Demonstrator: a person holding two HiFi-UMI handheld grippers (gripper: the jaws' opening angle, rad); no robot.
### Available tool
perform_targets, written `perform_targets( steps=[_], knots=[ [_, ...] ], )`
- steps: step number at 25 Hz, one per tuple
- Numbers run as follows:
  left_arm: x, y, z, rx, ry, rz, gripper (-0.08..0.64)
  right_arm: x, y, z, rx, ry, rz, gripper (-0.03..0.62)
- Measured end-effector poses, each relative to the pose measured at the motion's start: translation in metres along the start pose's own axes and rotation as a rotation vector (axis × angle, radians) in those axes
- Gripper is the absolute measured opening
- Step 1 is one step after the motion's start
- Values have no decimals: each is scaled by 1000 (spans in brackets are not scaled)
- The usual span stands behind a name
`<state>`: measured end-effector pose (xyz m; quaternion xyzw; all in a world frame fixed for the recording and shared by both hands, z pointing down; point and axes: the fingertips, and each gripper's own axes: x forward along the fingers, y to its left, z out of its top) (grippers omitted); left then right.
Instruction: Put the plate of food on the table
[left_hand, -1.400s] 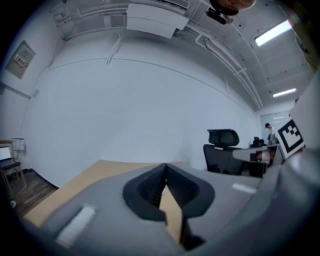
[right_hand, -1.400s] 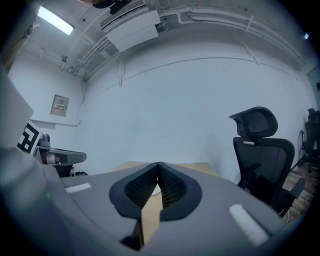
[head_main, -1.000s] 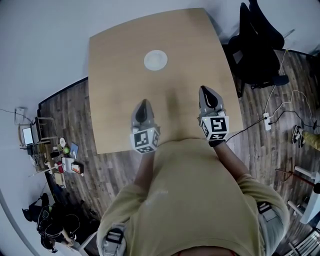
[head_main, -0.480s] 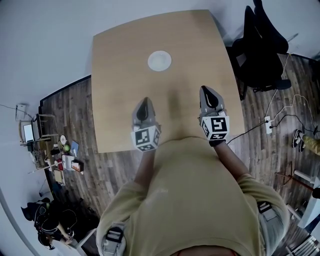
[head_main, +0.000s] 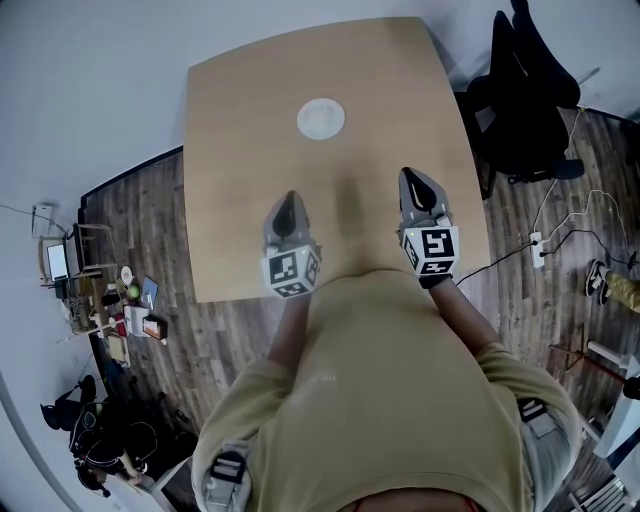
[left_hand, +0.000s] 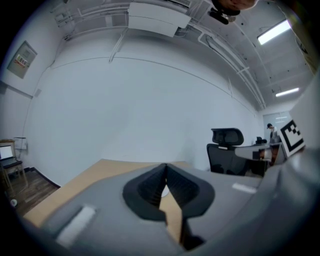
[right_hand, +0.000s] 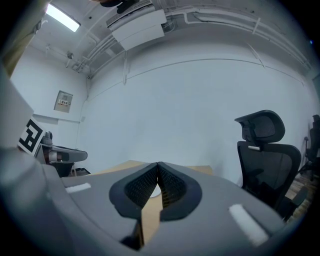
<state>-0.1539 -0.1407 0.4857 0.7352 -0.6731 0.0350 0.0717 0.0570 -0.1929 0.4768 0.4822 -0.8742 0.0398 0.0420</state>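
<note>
A small white plate (head_main: 321, 118) lies on the far half of the light wooden table (head_main: 230, 150); I cannot tell whether food is on it. My left gripper (head_main: 289, 204) hovers over the near part of the table, shut with nothing between its jaws. To its right my right gripper (head_main: 419, 186) is held at about the same depth, also shut and empty. Both point toward the plate, well short of it. In the left gripper view the tips (left_hand: 165, 168) meet over the tabletop (left_hand: 100, 172); in the right gripper view the tips (right_hand: 158, 166) meet likewise.
A black office chair (head_main: 520, 90) stands by the table's right edge, seen also as a chair (right_hand: 267, 155) in the right gripper view. Cables and a power strip (head_main: 537, 240) lie on the wooden floor at right. A cluttered shelf (head_main: 110, 310) stands at lower left.
The view has shifted slightly, so the plate and table sit a little further right in the frame. Both grippers keep their places, shut.
</note>
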Motion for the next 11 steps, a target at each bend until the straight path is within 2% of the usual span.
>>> perform_targets(
  steps=[11],
  knots=[
    [4,2,-6,-10,15,1,3,4,-2,-9,7,28,1,5]
  ],
)
